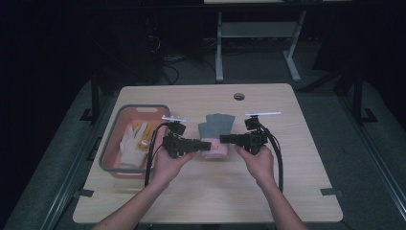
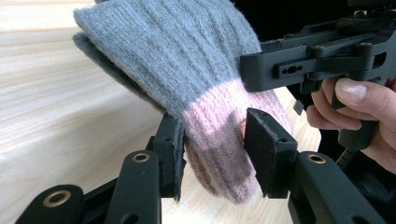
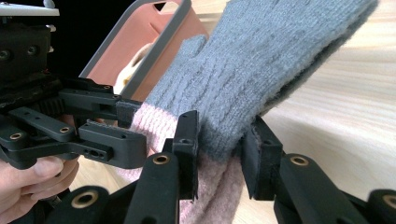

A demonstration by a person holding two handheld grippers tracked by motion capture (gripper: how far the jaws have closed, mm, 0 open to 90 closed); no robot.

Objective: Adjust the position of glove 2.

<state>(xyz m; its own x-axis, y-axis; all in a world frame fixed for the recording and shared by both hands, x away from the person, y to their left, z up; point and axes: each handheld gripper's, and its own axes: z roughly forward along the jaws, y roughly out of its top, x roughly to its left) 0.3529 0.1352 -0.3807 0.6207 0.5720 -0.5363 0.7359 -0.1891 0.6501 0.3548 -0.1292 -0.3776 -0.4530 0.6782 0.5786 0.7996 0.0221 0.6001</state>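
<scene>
A grey knitted glove [image 1: 218,125] with a pink cuff lies in the middle of the wooden table [image 1: 201,191], cuff toward the person. My left gripper [image 1: 203,143] comes in from the left, and its pads [image 2: 170,140] press on the pink cuff [image 2: 215,140]. My right gripper [image 1: 226,139] comes in from the right. It is shut on the glove [image 3: 261,60] where grey meets pink. The glove's [image 2: 177,51] fingers are raised off the wood in both gripper views. Each gripper view shows the other gripper close by, its jaws at the cuff.
A pink basket with a grey rim [image 1: 107,143] stands at the table's left and holds white and yellow gloves [image 1: 134,141]. Its corner [image 3: 159,51] shows behind the glove in the right gripper view. A round hole [image 1: 239,96] is near the table's far edge.
</scene>
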